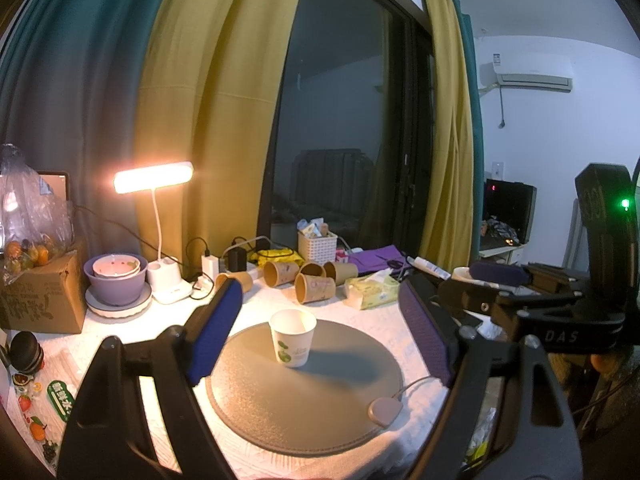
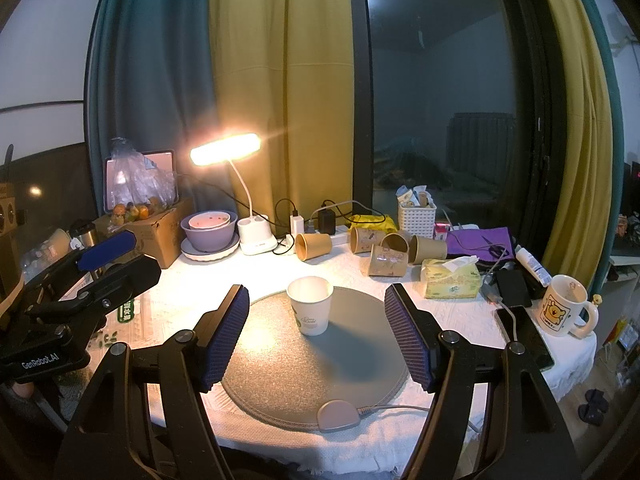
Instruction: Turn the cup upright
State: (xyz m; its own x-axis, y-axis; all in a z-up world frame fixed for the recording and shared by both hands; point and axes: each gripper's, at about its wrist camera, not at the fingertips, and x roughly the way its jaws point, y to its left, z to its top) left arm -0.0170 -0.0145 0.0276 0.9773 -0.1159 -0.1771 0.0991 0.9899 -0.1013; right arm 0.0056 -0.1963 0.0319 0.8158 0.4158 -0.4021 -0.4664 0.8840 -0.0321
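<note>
- A white paper cup stands upright, mouth up, on a round grey mat.
- The left gripper is spread wide and holds nothing; the cup sits ahead of it, between its fingers but touching neither.
- The right gripper is also spread wide and empty, the cup just ahead of it, nearer its left finger.
- Beyond both grippers, brown paper cups lie tipped over near a lit desk lamp.
</note>
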